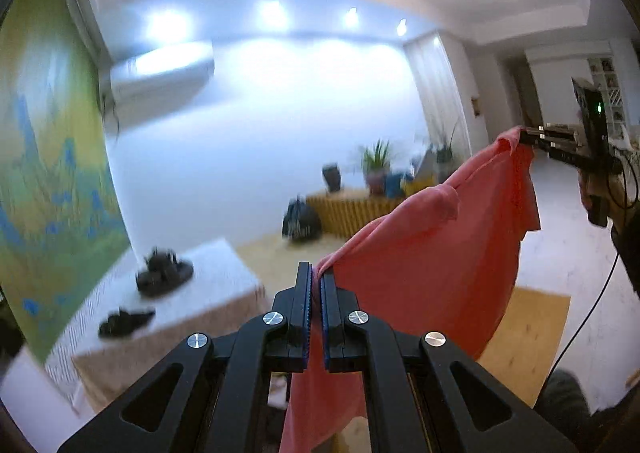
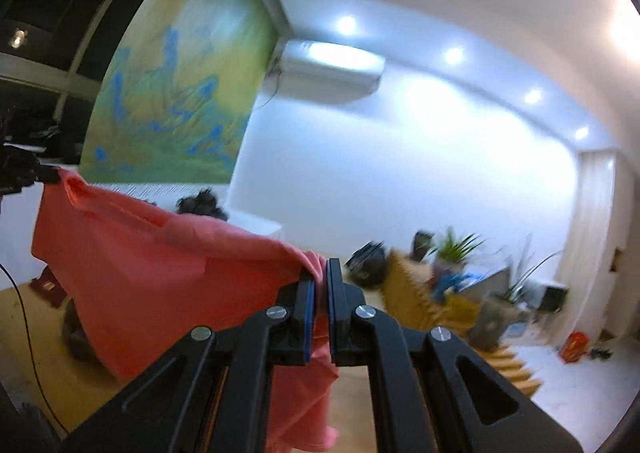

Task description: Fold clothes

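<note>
Left gripper [image 1: 316, 285] and right gripper [image 2: 320, 277] are each clamped on a soft pink cloth garment's [image 1: 432, 253] edge, held aloft at frame centre, likely spread for folding.

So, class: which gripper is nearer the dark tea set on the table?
Left. The left gripper sits just right of the tea set; the right gripper is farther right.
</note>
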A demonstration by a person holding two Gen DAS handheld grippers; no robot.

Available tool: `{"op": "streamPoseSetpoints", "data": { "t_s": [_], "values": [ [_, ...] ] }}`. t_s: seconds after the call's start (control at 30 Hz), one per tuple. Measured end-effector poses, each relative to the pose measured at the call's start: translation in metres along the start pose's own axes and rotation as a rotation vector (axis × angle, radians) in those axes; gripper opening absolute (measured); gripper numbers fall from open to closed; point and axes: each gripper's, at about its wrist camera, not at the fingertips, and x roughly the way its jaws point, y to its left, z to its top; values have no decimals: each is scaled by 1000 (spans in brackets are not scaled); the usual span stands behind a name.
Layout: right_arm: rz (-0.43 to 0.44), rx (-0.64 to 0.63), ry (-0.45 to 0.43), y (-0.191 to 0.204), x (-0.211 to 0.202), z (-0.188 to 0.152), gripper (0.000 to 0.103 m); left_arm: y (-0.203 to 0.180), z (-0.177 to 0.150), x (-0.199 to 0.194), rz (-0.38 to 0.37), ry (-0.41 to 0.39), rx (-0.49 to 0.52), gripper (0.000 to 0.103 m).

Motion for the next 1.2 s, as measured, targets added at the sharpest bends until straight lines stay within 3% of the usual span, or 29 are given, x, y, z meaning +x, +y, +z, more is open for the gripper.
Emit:
{"op": "streamPoseSetpoints", "data": {
  "t_s": [0.13, 0.3, 0.37, 0.5, 0.63, 0.73, 0.93, 1.03, 1.13, 1.2],
  "values": [
    [-47, 0, -25, -14, -24, 29, 5, -7, 37, -14, 6, -51, 30, 4],
    [-84, -22, -25, -23, -36, 42, 5, -11, 54, -7, 20, -45, 63, 4],
    [-91, -19, -5, -29, -24, 39, 5, -9, 57, 3, 17, -33, 66, 4],
    [-97, -4, 41, -43, 10, 23, 5, -1, 24, 71, 5, 62, 59, 4],
    [-60, 24, 153, -48, 89, -30, 5, 6, -10, 139, -7, 157, 51, 4],
    [-32, 54, 278, -48, 169, -97, 5, 11, -36, 190, -17, 229, 46, 4],
    [-24, 118, 532, -44, 317, -248, 5, -5, -173, 354, -91, 486, 40, 4],
    [-32, 144, 646, -41, 379, -320, 5, -21, -229, 413, -103, 589, 36, 4],
    [-63, 119, 736, -35, 419, -364, 5, -37, -279, 467, -100, 681, 62, 4],
    [-87, 88, 798, -30, 444, -391, 8, -35, -290, 485, -68, 714, 52, 8]
  ]
}}
